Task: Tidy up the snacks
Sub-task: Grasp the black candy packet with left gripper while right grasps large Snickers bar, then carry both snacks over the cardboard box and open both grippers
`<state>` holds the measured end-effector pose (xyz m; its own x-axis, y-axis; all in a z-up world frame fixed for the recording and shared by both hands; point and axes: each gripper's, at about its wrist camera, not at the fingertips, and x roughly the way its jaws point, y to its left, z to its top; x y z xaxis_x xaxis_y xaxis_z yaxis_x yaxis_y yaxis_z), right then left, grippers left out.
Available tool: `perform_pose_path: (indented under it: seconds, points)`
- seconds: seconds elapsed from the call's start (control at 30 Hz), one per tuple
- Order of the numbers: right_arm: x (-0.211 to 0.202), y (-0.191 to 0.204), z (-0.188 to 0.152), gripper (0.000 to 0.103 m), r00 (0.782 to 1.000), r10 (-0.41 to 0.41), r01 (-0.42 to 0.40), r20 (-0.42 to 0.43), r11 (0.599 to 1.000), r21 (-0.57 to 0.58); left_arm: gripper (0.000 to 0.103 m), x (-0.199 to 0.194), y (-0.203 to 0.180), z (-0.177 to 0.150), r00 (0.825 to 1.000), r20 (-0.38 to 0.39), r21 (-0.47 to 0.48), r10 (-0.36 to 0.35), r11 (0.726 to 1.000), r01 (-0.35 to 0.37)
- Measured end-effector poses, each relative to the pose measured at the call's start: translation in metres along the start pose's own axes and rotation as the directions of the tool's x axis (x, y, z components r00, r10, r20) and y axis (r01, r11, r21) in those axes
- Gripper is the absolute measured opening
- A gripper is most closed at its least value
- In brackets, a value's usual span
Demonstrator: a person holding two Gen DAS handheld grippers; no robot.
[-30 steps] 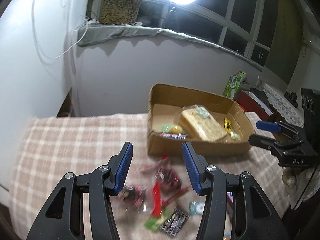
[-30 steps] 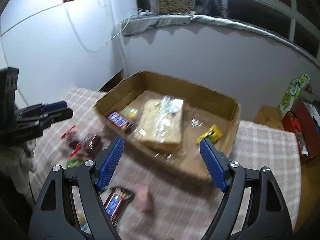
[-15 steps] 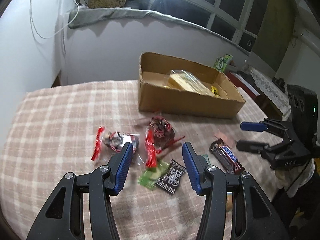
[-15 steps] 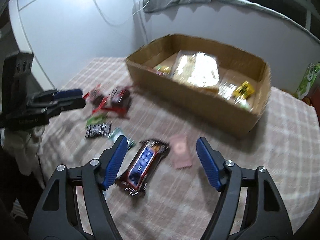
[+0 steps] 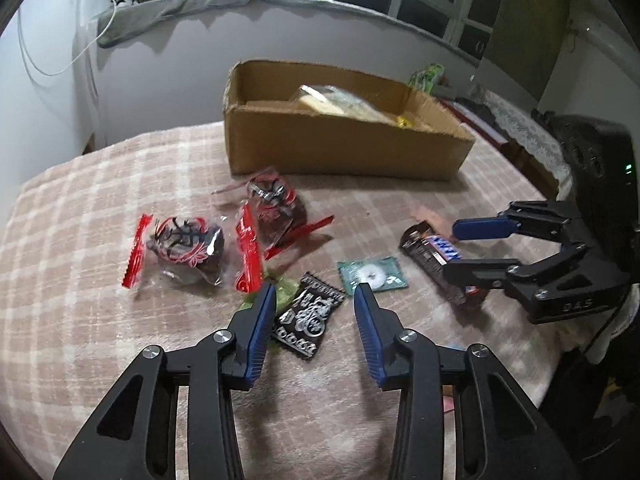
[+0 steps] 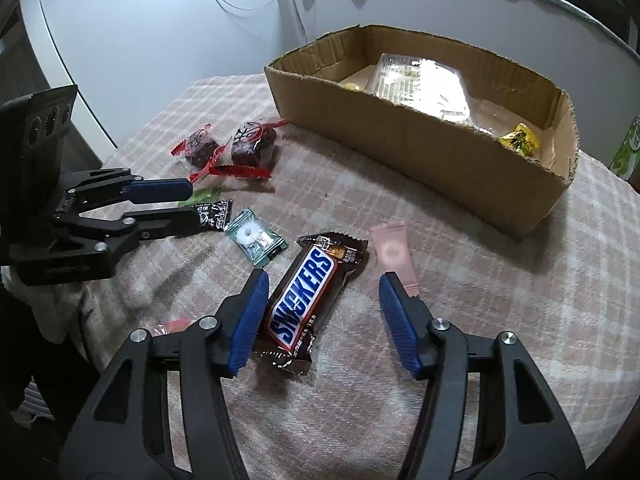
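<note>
My right tongs (image 6: 322,294): low over the checked pink-and-white tablecloth (image 6: 500,320), spread wide astride the brown chocolate bar lettered "SNICKERS" (image 6: 308,300). My left tongs (image 5: 315,308): gaping, empty, above the black-and-white patterned sachet (image 5: 308,320). Open brown cardboard box (image 6: 420,136): farther back, holding wrapped snacks

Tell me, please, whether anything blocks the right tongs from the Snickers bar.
Nothing visible does: the open right tongs already straddle the near end of the Snickers bar; the pink sachet lies beside it, apart.
</note>
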<state>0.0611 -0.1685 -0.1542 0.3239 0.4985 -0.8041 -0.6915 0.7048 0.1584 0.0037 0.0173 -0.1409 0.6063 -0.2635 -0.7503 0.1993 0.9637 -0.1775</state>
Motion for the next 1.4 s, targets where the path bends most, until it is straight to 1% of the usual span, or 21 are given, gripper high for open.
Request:
perform_pose_path:
  seconds: [0.13,0.23,0.27,0.3,0.4,0.5,0.57,0.67,0.77,0.8,0.83,0.9,0.97,1.1,1.3,1.4]
  points:
    - [0.004,0.001,0.0,0.06,1.0,0.009,-0.009,-0.01,1.0,0.005,0.039,0.003,0.001,-0.002,1.0,-0.01,0.001,0.004,1.0,-0.004]
    - [0.009,0.006,-0.001,0.06,1.0,0.011,-0.011,-0.023,1.0,-0.005,0.038,0.003,-0.004,-0.002,1.0,-0.015,0.026,0.018,1.0,-0.018]
    - [0.01,0.007,-0.001,0.06,1.0,0.01,-0.01,-0.025,1.0,-0.01,0.034,0.004,-0.007,-0.003,1.0,-0.019,0.035,0.014,0.999,-0.014]
    - [0.011,0.009,-0.002,0.06,1.0,0.002,-0.002,-0.026,1.0,-0.018,0.032,0.005,-0.009,-0.004,1.0,-0.025,0.043,0.01,0.999,-0.009]
    - [0.012,0.014,-0.002,0.06,1.0,-0.018,0.017,-0.024,0.999,-0.04,0.032,0.008,-0.018,-0.008,0.998,-0.031,0.084,0.046,0.996,-0.043]
    - [0.011,0.01,-0.001,0.06,1.0,-0.001,0.0,-0.024,1.0,-0.019,0.032,0.008,-0.015,-0.007,0.998,-0.027,0.068,0.052,0.996,-0.05]
    - [0.011,0.006,0.001,0.06,1.0,0.015,-0.015,-0.025,1.0,0.004,0.032,0.009,-0.012,-0.006,0.999,-0.032,0.053,0.044,0.998,-0.042]
    - [0.012,0.007,0.001,0.06,1.0,0.003,-0.003,-0.024,1.0,-0.001,0.032,0.01,-0.014,-0.006,0.998,-0.033,0.065,0.055,0.996,-0.053]
    - [0.012,0.01,0.0,0.049,1.0,-0.017,0.017,-0.022,1.0,-0.021,0.032,0.01,-0.015,-0.006,0.998,-0.031,0.075,0.063,0.995,-0.06]
    - [0.012,0.009,-0.001,0.042,1.0,-0.015,0.014,-0.021,1.0,-0.015,0.031,0.01,-0.015,-0.006,0.998,-0.031,0.073,0.063,0.995,-0.06]
    - [0.011,0.008,-0.001,0.036,1.0,-0.016,0.015,-0.019,1.0,-0.009,0.028,0.01,-0.015,-0.006,0.997,-0.031,0.072,0.064,0.995,-0.062]
    - [0.011,0.003,-0.001,0.032,1.0,-0.005,0.005,-0.017,1.0,0.011,0.026,0.01,-0.015,-0.007,0.998,-0.029,0.073,0.064,0.995,-0.061]
    - [0.011,0.001,-0.001,0.032,1.0,0.004,-0.003,-0.017,1.0,0.02,0.026,0.01,-0.016,-0.006,0.997,-0.028,0.077,0.068,0.995,-0.066]
    - [0.01,0.003,-0.001,0.031,1.0,-0.007,0.007,-0.012,1.0,0.014,0.026,0.009,-0.019,-0.006,0.997,-0.019,0.085,0.08,0.993,-0.079]
    - [0.007,0.001,-0.002,0.031,1.0,-0.011,0.011,-0.004,1.0,0.018,0.026,0.008,-0.021,-0.008,0.997,-0.013,0.085,0.081,0.993,-0.079]
    - [0.004,0.0,-0.003,0.03,1.0,-0.005,0.004,0.012,0.999,0.031,0.025,0.004,-0.02,-0.007,0.997,0.004,0.072,0.075,0.995,-0.076]
